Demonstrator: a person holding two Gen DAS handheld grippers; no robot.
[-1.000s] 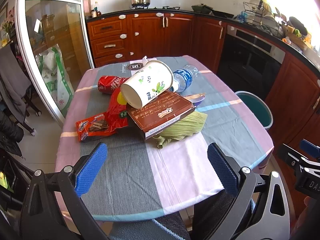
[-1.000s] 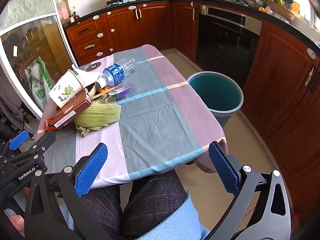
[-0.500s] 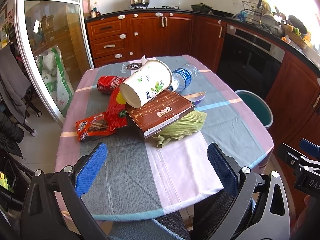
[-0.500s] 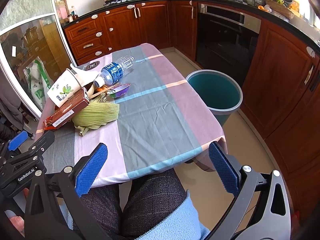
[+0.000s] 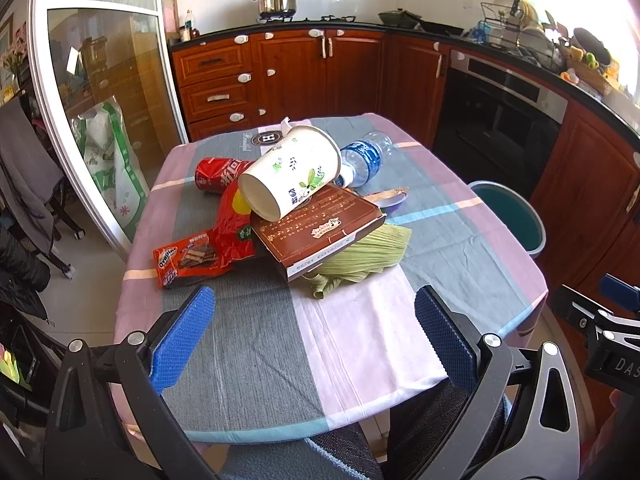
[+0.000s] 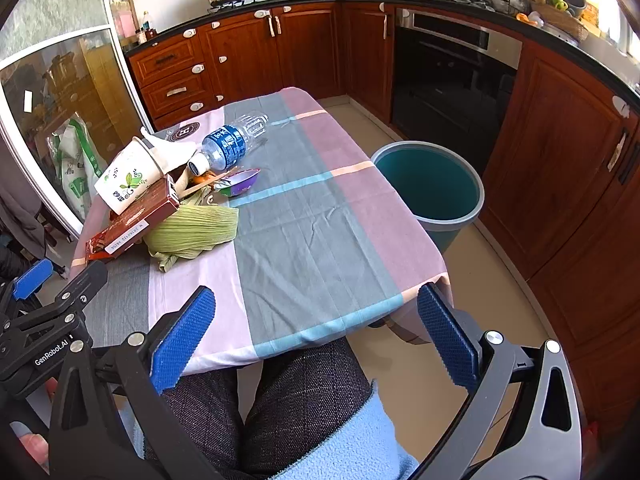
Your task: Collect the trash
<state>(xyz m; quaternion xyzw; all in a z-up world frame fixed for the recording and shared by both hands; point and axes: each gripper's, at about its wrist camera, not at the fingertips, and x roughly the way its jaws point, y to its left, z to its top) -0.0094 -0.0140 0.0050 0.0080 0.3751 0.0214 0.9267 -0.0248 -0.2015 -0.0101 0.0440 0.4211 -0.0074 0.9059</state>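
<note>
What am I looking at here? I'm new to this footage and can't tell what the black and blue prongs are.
No robot: a seated person holds a two-finger gripper in each hand, with a fisheye camera on each looking along its fingers. One picture comes from the left gripper, the other from the right gripper. Both are open and hold nothing. On the table lies piled trash: a paper cup, brown box, corn husk, water bottle, red can, snack wrappers. A green bin stands beside the table.
</note>
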